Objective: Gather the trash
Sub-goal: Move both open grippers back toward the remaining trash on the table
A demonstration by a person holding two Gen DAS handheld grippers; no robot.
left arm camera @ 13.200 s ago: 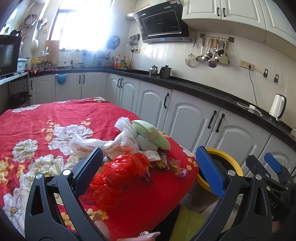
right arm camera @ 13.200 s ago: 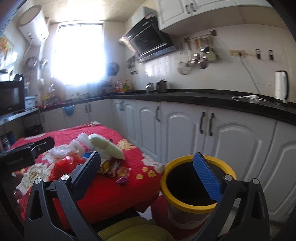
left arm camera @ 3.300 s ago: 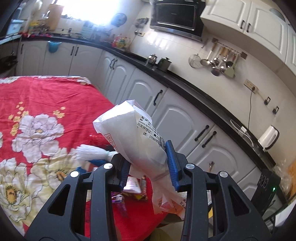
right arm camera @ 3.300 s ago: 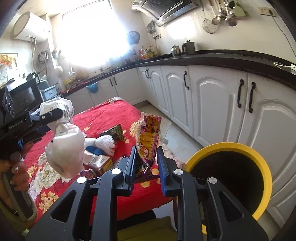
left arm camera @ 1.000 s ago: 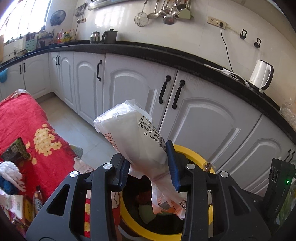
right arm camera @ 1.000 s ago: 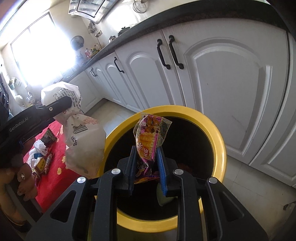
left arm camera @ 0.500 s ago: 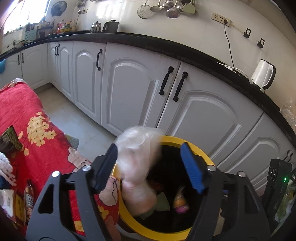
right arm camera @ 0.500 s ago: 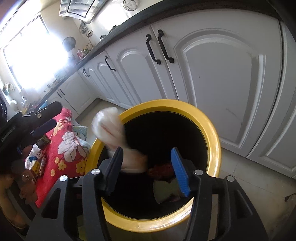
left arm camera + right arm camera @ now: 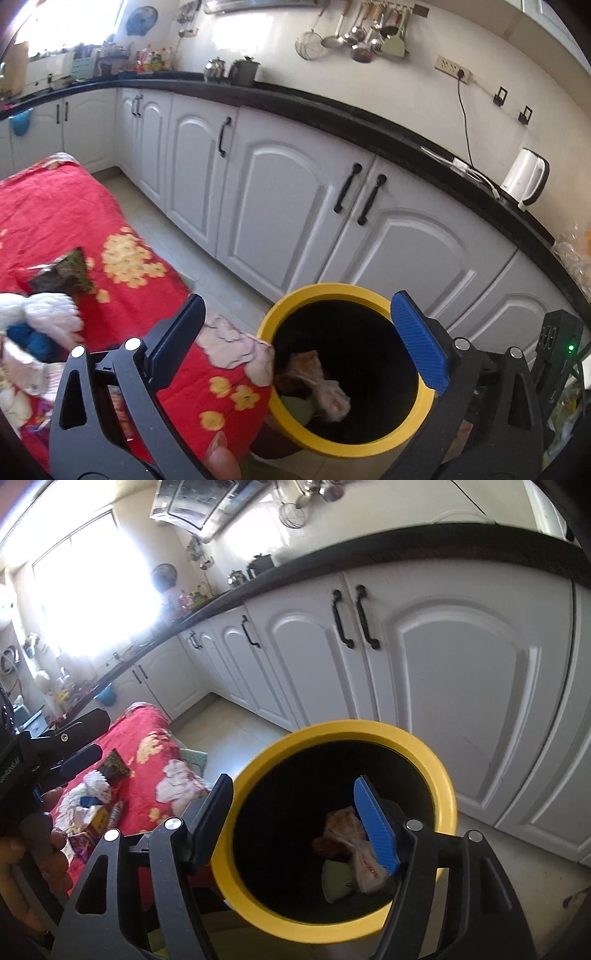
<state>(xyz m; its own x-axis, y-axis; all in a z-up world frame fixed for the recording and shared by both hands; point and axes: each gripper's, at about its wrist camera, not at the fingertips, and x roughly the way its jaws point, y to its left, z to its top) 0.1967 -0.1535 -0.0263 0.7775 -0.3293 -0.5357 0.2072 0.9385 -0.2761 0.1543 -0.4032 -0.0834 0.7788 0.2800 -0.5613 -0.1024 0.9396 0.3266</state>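
Observation:
A yellow-rimmed bin [image 9: 332, 291] [image 9: 369, 731] stands on the floor by the table's corner. Inside it lie a white plastic bag [image 9: 330, 397] [image 9: 360, 867], a green piece and other wrappers. My left gripper [image 9: 295, 332] hovers above the bin's near side, open and empty. My right gripper [image 9: 295, 812] hangs over the bin's mouth, open too, nothing between its fingers. More trash remains on the red floral tablecloth [image 9: 55, 206]: a dark wrapper [image 9: 64, 275] [image 9: 116, 764], a white ruffled bag [image 9: 44, 314] [image 9: 94, 786] and small snack packets [image 9: 96, 819].
White cabinets [image 9: 288, 206] under a black counter [image 9: 369, 122] run close behind the bin. A white kettle [image 9: 524, 181] sits on the counter at right. Tiled floor [image 9: 207, 273] lies between table and cabinets. A hand [image 9: 33, 864] holds the left gripper.
Both grippers have opened: the white bag and the snack wrapper fell from them into the bin. Both views have since pulled back a little from the bin.

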